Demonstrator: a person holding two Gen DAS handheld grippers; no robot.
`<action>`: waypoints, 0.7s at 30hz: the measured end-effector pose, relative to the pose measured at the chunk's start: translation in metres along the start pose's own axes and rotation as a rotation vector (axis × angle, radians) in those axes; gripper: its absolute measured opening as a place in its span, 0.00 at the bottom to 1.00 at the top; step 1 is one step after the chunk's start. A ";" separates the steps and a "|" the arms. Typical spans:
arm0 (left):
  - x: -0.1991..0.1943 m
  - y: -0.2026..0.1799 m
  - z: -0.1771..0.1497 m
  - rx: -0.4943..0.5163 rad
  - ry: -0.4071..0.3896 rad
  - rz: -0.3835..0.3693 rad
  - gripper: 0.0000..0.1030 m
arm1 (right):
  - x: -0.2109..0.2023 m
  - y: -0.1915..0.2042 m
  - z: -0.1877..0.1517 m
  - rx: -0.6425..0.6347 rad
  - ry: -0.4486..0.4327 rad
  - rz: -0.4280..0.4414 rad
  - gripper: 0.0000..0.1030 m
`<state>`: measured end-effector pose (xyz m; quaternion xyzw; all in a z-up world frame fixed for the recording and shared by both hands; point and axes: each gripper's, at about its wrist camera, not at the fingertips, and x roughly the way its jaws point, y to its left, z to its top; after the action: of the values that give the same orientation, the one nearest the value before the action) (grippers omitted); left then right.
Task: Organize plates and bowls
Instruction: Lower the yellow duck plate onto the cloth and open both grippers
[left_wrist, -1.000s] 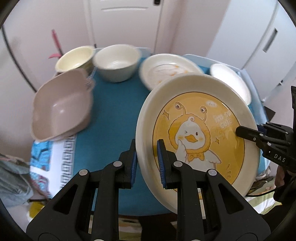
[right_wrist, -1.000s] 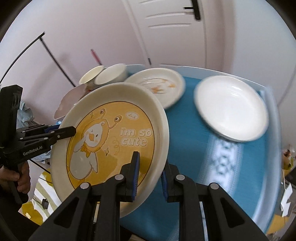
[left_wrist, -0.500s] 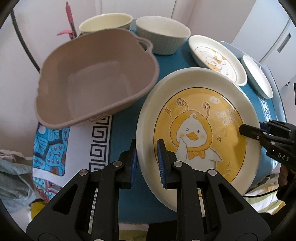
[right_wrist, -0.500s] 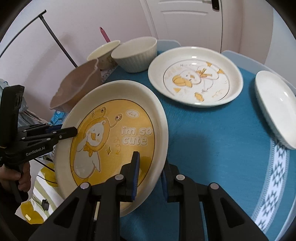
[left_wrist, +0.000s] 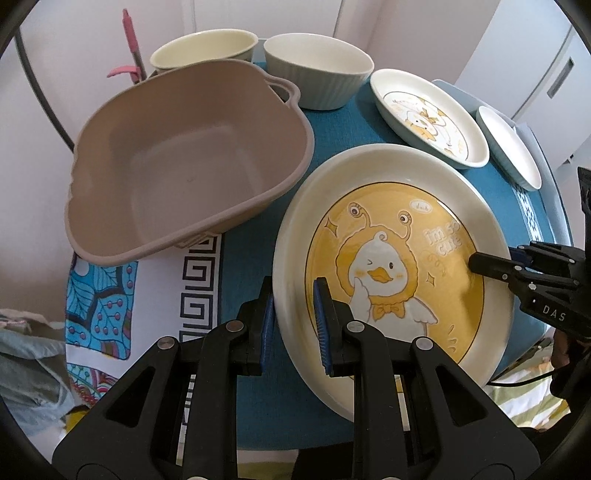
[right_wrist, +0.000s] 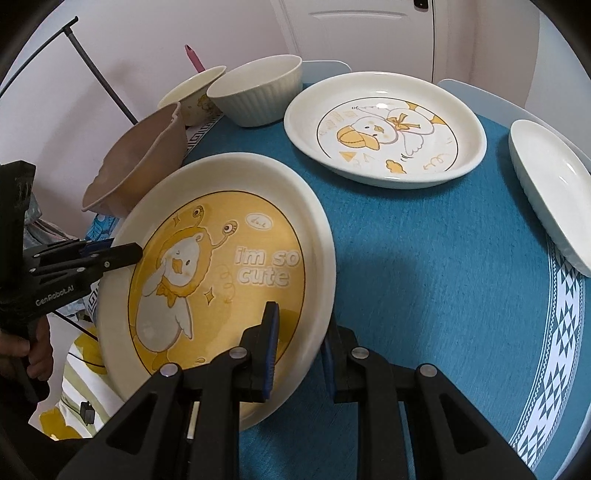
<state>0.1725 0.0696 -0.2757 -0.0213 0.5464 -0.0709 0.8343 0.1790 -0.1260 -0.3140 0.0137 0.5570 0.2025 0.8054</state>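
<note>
Teal tablecloth (right_wrist: 424, 280) carries an empty beige basin (left_wrist: 184, 158) beside the yellow duck plate (left_wrist: 391, 266), its underside hidden; left gripper (left_wrist: 293, 325) and right gripper (right_wrist: 299, 354) each pinch its rim.

"im so cute" on yellow duck plate (right_wrist: 221, 266), "GenRobot.AI" on left gripper (right_wrist: 122, 254), "DAS" on right gripper (left_wrist: 480, 266)

Glossy glazed duck plate (left_wrist: 391, 236); matt plastic basin (left_wrist: 177, 158); woven tablecloth (right_wrist: 424, 258).
</note>
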 end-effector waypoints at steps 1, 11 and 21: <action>0.001 -0.002 0.000 0.004 0.001 0.006 0.18 | 0.000 0.000 0.000 0.004 -0.001 -0.001 0.19; 0.000 -0.016 -0.001 0.037 -0.013 0.066 0.71 | -0.006 0.003 -0.004 0.005 -0.033 -0.014 0.65; -0.062 -0.039 0.014 0.037 -0.095 0.041 0.71 | -0.067 -0.001 0.002 0.032 -0.107 -0.042 0.66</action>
<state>0.1572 0.0393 -0.2089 0.0021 0.5049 -0.0630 0.8609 0.1608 -0.1494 -0.2537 0.0254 0.5166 0.1757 0.8376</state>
